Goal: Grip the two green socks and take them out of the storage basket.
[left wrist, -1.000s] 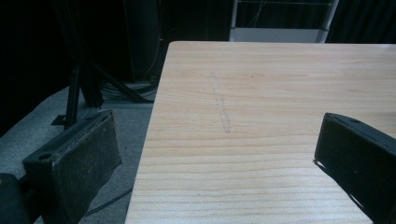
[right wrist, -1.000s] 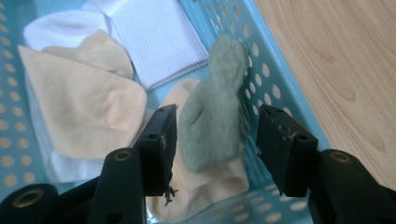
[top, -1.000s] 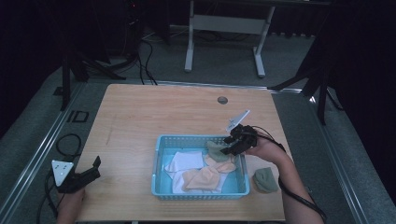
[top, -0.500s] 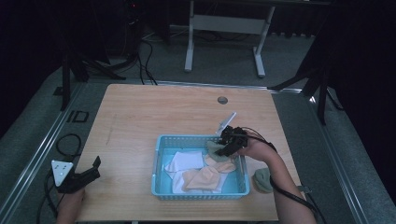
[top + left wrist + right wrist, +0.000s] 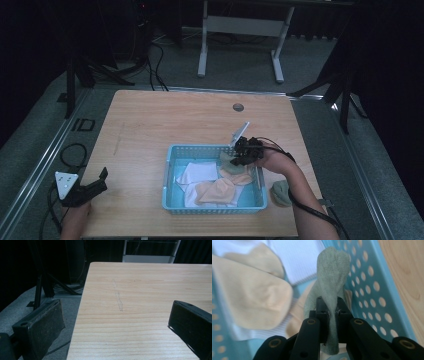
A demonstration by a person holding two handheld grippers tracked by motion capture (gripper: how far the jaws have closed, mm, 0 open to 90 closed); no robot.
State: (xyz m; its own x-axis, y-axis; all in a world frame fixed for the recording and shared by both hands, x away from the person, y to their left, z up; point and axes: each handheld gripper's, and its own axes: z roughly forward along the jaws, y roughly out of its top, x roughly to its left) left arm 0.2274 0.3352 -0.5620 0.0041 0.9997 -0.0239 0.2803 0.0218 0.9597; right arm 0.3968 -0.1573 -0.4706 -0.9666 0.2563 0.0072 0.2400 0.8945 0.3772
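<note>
A blue perforated basket (image 5: 170, 172) (image 5: 372, 285) stands near the table's front edge, holding white cloths (image 5: 197, 172) and peach socks (image 5: 220, 191) (image 5: 254, 302). My right gripper (image 5: 239, 160) (image 5: 329, 311) reaches into the basket's far right corner. Its jaws have just been closing and are shut on a grey-green sock (image 5: 332, 272) (image 5: 231, 166), pinched between the pads and sticking up past them. My left gripper (image 5: 95, 185) (image 5: 112, 322) rests open at the front left table edge, nothing between its jaws.
Another grey-green sock (image 5: 281, 192) lies on the table to the right of the basket. A round grommet (image 5: 238, 107) sits near the far edge. A metal stand and cables are on the floor beyond the wooden table (image 5: 165, 125).
My right gripper has moved left and down from the basket's right rim into its far right corner and closed on the grey-green sock. The left gripper has stayed put.
</note>
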